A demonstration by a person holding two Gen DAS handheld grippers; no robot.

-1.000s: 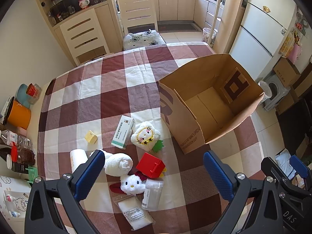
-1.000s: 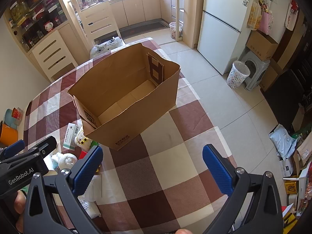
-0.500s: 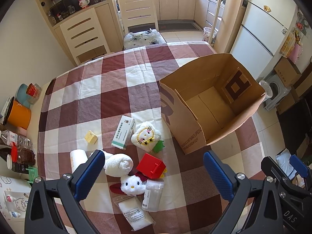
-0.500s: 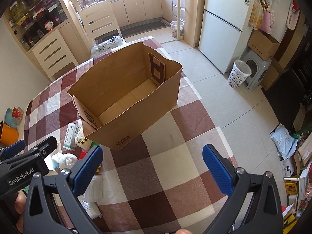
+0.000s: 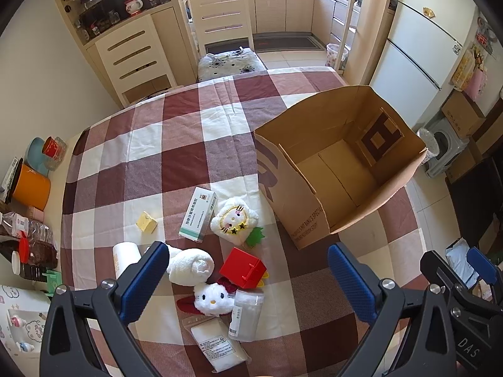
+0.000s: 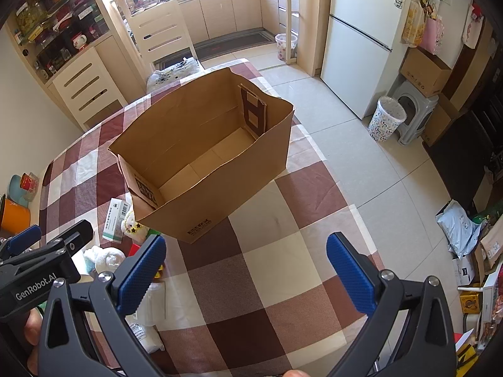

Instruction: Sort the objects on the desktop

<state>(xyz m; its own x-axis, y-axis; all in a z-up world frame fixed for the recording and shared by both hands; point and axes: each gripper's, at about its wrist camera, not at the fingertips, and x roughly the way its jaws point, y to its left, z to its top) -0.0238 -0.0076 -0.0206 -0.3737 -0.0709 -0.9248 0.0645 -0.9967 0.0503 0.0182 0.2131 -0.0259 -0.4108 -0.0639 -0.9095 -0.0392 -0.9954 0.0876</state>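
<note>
The open brown cardboard box (image 5: 317, 216) stands upright on the right part of the checked red-and-white tablecloth (image 5: 176, 169); its long axis runs from near-left to far-right and nothing lies inside. Left of it is a cluster: a white-green carton medicine box (image 5: 198, 214), a round white plush toy (image 5: 234, 221), a rolled white towel (image 5: 190, 266), a glossy red plastic cube box (image 5: 242, 268). Left gripper (image 5: 243, 278) and right gripper (image 6: 245, 271) both hover spread wide, grasping nothing.

Left black two-finger gripper with blue pads (image 5: 245, 278) and right black two-finger gripper with blue pads (image 6: 245, 270) hovered, jaws spread wide, holding nothing.
</note>
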